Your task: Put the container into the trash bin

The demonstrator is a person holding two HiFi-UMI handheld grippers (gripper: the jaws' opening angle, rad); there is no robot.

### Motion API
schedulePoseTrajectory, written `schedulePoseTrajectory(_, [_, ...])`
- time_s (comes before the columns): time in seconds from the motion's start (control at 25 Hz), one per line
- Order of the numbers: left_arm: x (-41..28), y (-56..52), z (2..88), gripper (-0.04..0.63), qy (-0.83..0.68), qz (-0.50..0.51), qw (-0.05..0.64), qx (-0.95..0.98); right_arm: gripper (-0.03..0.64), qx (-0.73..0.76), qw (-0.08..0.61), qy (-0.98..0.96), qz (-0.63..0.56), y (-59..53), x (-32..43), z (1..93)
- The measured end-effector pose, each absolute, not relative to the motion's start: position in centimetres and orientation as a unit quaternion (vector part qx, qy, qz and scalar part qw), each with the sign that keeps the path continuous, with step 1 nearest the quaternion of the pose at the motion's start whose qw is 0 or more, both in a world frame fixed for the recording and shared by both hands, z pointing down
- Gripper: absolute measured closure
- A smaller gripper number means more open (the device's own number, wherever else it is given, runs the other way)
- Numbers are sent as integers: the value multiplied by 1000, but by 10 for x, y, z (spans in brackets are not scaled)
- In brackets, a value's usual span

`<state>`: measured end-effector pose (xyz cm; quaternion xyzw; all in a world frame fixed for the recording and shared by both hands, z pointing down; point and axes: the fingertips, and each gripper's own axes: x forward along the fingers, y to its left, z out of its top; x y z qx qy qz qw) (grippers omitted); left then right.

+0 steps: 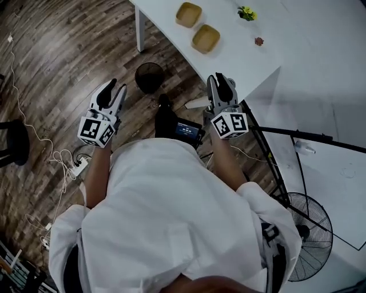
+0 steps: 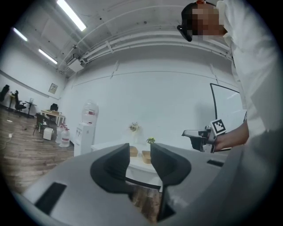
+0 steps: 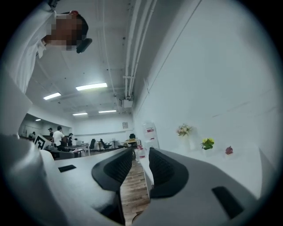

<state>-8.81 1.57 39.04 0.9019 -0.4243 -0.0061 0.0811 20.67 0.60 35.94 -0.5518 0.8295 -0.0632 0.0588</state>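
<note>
My left gripper (image 2: 139,153) is held level with its jaws apart and nothing between them, so it is open and empty. The bin (image 1: 150,77) stands on the floor (image 1: 57,68) ahead of that gripper and a little to its right. It is between my two grippers but nearer the left one. From above I see nothing tan inside it, though its dark inside is hard to read. Further ahead, on the worktop (image 1: 297,40), lie two tan containers close beside each other. The near container (image 1: 206,38) is ahead of my right gripper (image 3: 140,161) and slightly to its left. The far container (image 1: 189,14) lies beyond that, a bit further left. Both are well apart from either gripper and neither is touched. The right gripper is also level, with its jaws parted and only floorboards showing through the gap, so it too holds nothing. I judge the task barely begun: no container is picked up and none is in the bin. Everything is left to do, namely reach out to a container, close on its rim, carry it back over the bin ahead of my left gripper, and let go. Which of the two containers the task means I cannot tell; the near one looks the easier reach for the right gripper.
</note>
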Motion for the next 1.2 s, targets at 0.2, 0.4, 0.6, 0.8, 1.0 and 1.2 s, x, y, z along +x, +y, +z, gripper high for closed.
schedulePoseTrajectory(0.2, [-78,-55,374,456,-448,1,85,890,480,-558,54,819,-120,-80,248,368])
schedulePoseTrajectory(0.4, [-64,-123,353,456,-471,7,80,879,480,-557,31,809,-184,-159,289,392])
schedulePoseTrajectory(0.6, [-41,-174,351,456,-485,16,84,870,480,-556,4,766,-322,-215,334,457])
schedulePoseTrajectory(0.8, [-21,-204,368,456,-486,47,99,867,480,-538,-11,727,-427,-248,349,513])
schedulePoseTrajectory(1.0, [-20,-228,380,456,-502,57,117,855,480,-515,-33,700,-494,-262,349,553])
schedulePoseTrajectory(1.2, [-23,-239,380,456,-511,57,122,849,514,-504,-35,683,-527,-265,346,566])
